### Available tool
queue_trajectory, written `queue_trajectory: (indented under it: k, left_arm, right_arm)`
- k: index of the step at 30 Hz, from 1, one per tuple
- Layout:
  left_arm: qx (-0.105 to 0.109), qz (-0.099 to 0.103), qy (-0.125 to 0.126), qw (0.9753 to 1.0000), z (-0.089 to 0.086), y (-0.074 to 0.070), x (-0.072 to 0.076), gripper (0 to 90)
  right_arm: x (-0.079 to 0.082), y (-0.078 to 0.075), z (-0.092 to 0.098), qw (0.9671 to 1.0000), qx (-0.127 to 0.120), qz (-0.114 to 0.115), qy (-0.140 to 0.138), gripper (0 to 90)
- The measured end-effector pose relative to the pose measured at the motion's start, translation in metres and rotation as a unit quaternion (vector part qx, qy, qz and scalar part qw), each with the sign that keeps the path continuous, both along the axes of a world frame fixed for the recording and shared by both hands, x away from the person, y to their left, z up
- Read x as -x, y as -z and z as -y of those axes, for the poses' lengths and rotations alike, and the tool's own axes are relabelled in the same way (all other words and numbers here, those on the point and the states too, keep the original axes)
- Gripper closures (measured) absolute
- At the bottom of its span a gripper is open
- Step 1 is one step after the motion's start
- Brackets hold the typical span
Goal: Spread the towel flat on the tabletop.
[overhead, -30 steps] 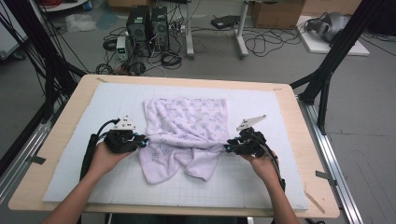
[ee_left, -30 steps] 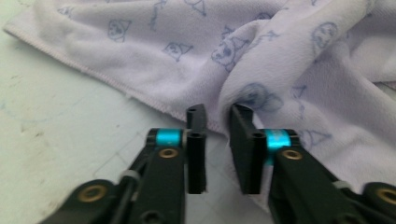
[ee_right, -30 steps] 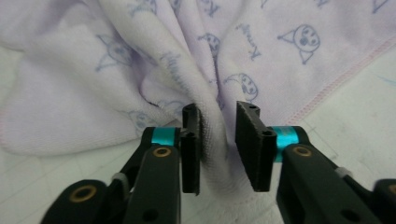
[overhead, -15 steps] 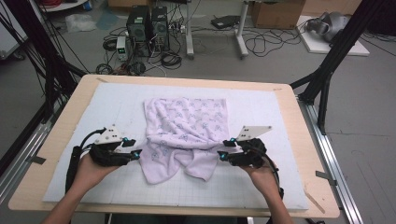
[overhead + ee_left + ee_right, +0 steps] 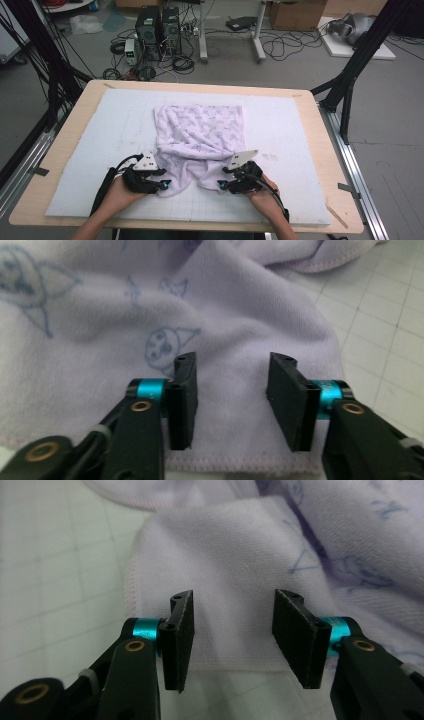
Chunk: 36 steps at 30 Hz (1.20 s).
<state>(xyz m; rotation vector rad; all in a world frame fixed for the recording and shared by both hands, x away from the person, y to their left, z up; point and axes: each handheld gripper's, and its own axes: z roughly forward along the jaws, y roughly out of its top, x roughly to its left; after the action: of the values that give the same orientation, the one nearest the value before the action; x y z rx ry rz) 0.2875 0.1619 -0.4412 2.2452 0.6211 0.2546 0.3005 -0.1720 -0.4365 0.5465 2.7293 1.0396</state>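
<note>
A wooden table (image 5: 60,150) carries a white gridded mat (image 5: 280,125) that covers most of its top. On the middle of the mat lies a pale lilac towel (image 5: 200,132) printed with small blue cartoon figures; its far part lies flat, while its near part is bunched and folded into two loose lobes that reach toward the person's side.

The left gripper (image 5: 162,185), held in the person's left hand (image 5: 117,195), sits at the near left lobe of the towel. In the left gripper view its jaws stand spread apart over the cloth, with the stitched hem (image 5: 240,462) running just below the fingertips (image 5: 182,390) and towel showing in the gap between them; nothing is pinched.

The right gripper (image 5: 221,185), held in the right hand (image 5: 260,197), sits at the near right lobe. In the right gripper view its jaws are likewise spread wide, with a flat corner of towel (image 5: 230,580) lying between and beyond the fingertips (image 5: 292,630), its edge just by their tips, and bare mat (image 5: 55,570) to the left.
</note>
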Motion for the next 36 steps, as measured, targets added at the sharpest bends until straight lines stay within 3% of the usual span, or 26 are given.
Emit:
queue_trajectory:
  k: [2,4,6,10,14,16,18,21,22,23,25,29,31,32,34,36]
  left_arm:
    - [-0.001,0.001,0.007,1.0000,0.001,-0.001,0.000,74.8]
    - [-0.009,-0.005,0.025,0.9996,0.004,-0.003,0.001,85.9]
    - [-0.012,-0.010,0.027,0.9995,0.003,-0.004,0.001,87.3]
    - [-0.007,-0.020,0.031,0.9993,-0.008,-0.010,0.002,87.8]
    - [-0.009,-0.005,0.016,0.9998,-0.029,-0.024,0.007,87.8]
    - [-0.024,0.007,0.006,0.9997,-0.045,-0.035,0.010,87.9]
    - [-0.024,0.008,0.003,0.9997,-0.049,-0.038,0.012,87.9]
    - [-0.016,0.019,-0.002,0.9997,-0.062,-0.050,0.019,87.9]
    - [0.007,0.022,0.000,0.9997,-0.069,-0.057,0.022,87.3]
    - [0.007,0.022,0.000,0.9997,-0.069,-0.057,0.022,83.8]
    - [0.017,0.027,-0.005,0.9995,-0.070,-0.059,0.021,64.7]
    - [0.024,0.010,0.007,0.9996,-0.060,-0.049,0.014,55.8]
    - [0.020,0.001,0.019,0.9996,-0.053,-0.040,0.011,55.6]
    - [0.012,-0.009,0.028,0.9995,-0.045,-0.031,0.009,55.6]
    - [0.009,-0.015,0.034,0.9993,-0.041,-0.027,0.007,58.0]
    - [0.000,-0.024,0.046,0.9986,-0.035,-0.019,0.006,60.5]
  right_arm:
    - [-0.002,0.001,-0.001,1.0000,-0.010,-0.002,0.001,63.2]
    - [-0.004,0.000,0.002,0.9998,-0.015,-0.011,-0.003,79.8]
    - [-0.006,0.000,0.005,0.9995,-0.022,-0.022,-0.008,84.1]
    - [-0.005,-0.007,0.013,0.9990,-0.032,-0.027,-0.014,85.2]
    - [0.000,-0.023,0.028,0.9984,-0.049,-0.022,-0.019,85.5]
    - [0.004,-0.033,0.035,0.9984,-0.050,-0.017,-0.022,85.7]
    - [0.007,-0.042,0.041,0.9979,-0.056,-0.018,-0.027,86.0]
    - [0.016,-0.056,0.048,0.9964,-0.066,-0.021,-0.050,85.7]
    - [0.019,-0.061,0.051,0.9959,-0.075,-0.016,-0.048,83.7]
    - [0.020,-0.066,0.055,0.9952,-0.087,-0.015,-0.042,80.8]
    - [0.016,-0.070,0.058,0.9955,-0.089,-0.007,-0.031,74.3]
    - [0.008,-0.051,0.046,0.9968,-0.072,-0.017,-0.032,63.4]
    - [0.008,-0.044,0.043,0.9971,-0.065,-0.021,-0.033,60.2]
    - [0.007,-0.028,0.036,0.9970,-0.056,-0.033,-0.042,57.0]
    - [0.009,-0.016,0.030,0.9978,-0.035,-0.042,-0.038,52.5]
    - [0.010,-0.011,0.028,0.9979,-0.028,-0.043,-0.038,52.3]
